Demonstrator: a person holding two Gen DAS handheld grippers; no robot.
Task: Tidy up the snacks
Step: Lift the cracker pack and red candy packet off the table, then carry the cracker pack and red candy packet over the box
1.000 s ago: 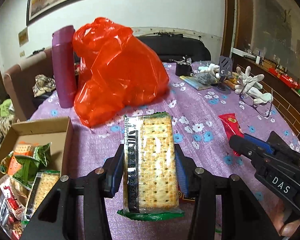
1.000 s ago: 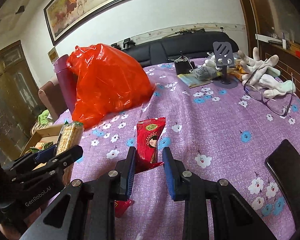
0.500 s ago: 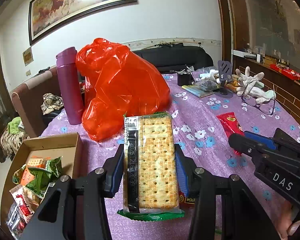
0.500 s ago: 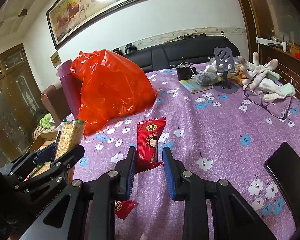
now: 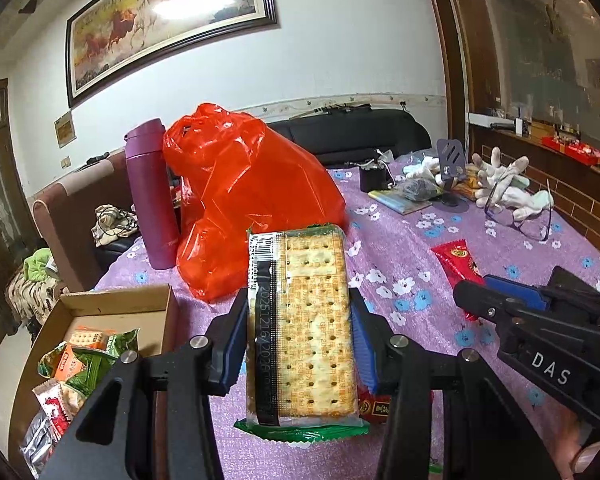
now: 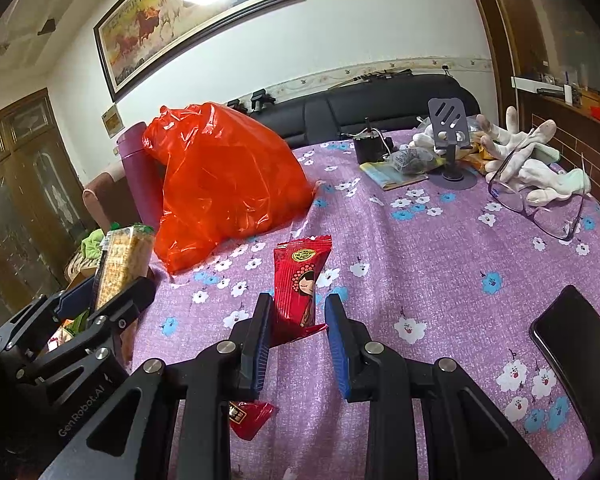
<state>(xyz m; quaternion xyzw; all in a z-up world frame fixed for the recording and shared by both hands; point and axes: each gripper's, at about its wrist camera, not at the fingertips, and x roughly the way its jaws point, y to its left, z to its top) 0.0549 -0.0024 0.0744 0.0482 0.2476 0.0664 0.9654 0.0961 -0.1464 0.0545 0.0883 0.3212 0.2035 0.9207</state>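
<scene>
My left gripper point(image 5: 298, 308) is shut on a long pack of crackers point(image 5: 304, 320) with green ends and holds it above the purple flowered table. A cardboard box point(image 5: 112, 300) with several snack packs stands at the lower left. My right gripper point(image 6: 296, 312) is shut on a red snack packet point(image 6: 300, 280) with a cartoon face, held upright above the cloth. The right gripper also shows at the right of the left wrist view point(image 5: 500, 300). Another red packet point(image 6: 248, 416) lies on the table under the right gripper.
A big red plastic bag point(image 5: 248, 200) and a purple flask point(image 5: 150, 192) stand behind the box. White gloves point(image 6: 528, 160), glasses point(image 6: 540, 204), a phone stand point(image 6: 450, 140) and a booklet lie at the far right. A black phone point(image 6: 580, 344) lies near right.
Both grippers have risen and tilted up with their packs still held. The box now sits lower and farther left in the left wrist view.
</scene>
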